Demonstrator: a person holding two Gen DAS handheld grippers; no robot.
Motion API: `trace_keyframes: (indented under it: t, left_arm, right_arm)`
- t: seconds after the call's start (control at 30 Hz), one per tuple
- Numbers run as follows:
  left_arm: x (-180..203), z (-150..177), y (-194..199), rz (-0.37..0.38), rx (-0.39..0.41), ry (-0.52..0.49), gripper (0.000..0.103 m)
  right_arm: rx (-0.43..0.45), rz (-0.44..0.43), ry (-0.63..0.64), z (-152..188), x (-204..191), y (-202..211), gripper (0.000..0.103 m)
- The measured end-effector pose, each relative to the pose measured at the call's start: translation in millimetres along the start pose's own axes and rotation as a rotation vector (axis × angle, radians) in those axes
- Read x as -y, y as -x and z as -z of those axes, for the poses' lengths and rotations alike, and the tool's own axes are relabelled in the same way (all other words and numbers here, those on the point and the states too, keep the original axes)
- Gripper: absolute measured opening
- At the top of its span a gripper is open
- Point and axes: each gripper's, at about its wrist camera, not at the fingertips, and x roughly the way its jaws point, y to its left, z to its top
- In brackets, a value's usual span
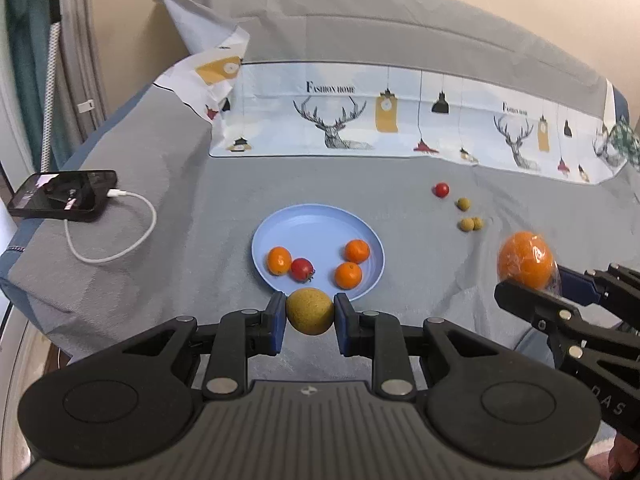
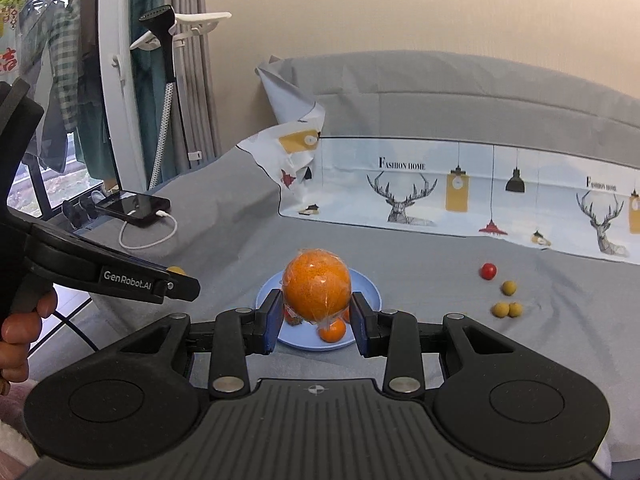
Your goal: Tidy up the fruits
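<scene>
- The left gripper has its jaws pinching a small round yellow-brown fruit, one blue pad against each side; the fruit sits right at the tips, above the near rim of the blue plate.
- The right gripper has its jaws pinching a large orange wrapped in clear plastic film; the orange rises above the pads, and a tail of film hangs below it.
- In the left wrist view the right gripper comes in from the right edge, slanting up to the left, with the orange at its tip, well right of the plate.
- In the right wrist view the left gripper enters from the left, and a person's hand wraps its grip low at the left edge.
- Both grippers tilt down toward the grey bed.
- The plate lies on the bed and holds three small oranges and a red tomato, which touches the leftmost orange.
- Loose on the bed to the right of the plate: a second red tomato and three small yellow-brown fruits, two of them touching.
- A phone with a white cable plugged in lies at the bed's left edge.
</scene>
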Motion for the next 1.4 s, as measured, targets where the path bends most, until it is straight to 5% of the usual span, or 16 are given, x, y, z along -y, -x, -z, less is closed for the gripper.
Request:
trace_keyframes:
  t: [0.63, 1.4]
  left_arm:
    - [-10, -1, 4, 0.0, 0.011, 0.038, 0.028]
    - [-25, -28, -49, -0.015, -0.039, 0.085, 0.028]
  right_arm:
    - [-0.018, -0.014, 0.017, 1, -5, -4, 0.038]
    - [-0.114, -0.02, 0.022, 1, -3, -58, 0.037]
